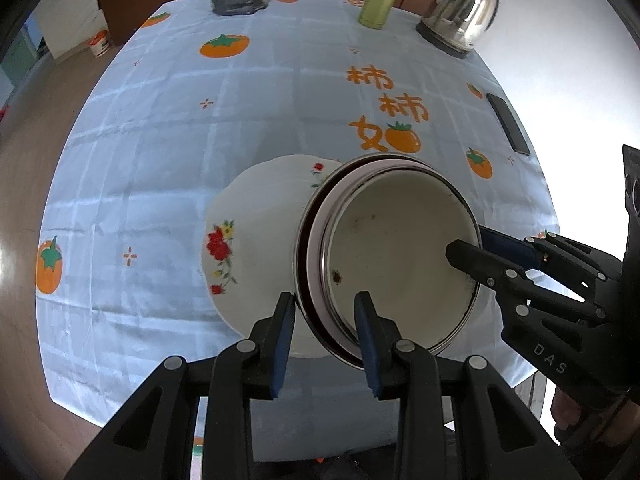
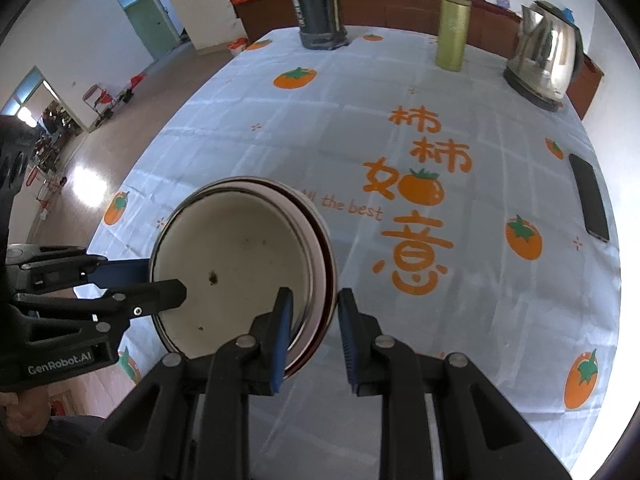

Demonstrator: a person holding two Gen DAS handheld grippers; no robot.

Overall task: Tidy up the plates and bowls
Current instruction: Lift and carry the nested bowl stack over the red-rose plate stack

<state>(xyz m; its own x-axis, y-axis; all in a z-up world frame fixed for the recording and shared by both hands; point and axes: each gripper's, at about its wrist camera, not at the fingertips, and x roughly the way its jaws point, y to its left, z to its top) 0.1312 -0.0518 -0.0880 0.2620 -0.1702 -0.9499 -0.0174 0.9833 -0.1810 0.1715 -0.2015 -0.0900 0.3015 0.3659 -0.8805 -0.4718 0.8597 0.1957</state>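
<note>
A stack of metal-rimmed bowls (image 1: 396, 256), cream inside, is held tilted above the table between both grippers; it also shows in the right wrist view (image 2: 236, 256). My left gripper (image 1: 325, 340) straddles the stack's near rim, one finger inside and one outside. My right gripper (image 2: 314, 336) straddles the opposite rim the same way, and its fingers (image 1: 476, 258) show at the right of the left wrist view. A white flowered plate (image 1: 256, 248) lies on the table under and left of the bowls.
The table has a pale blue persimmon-print cloth (image 2: 440, 280). At the far edge stand a dark thermos (image 2: 316, 4), a green canister (image 2: 452, 32) and a steel kettle (image 2: 544, 60). A black phone (image 2: 590, 200) lies at the right. Floor lies left of the table.
</note>
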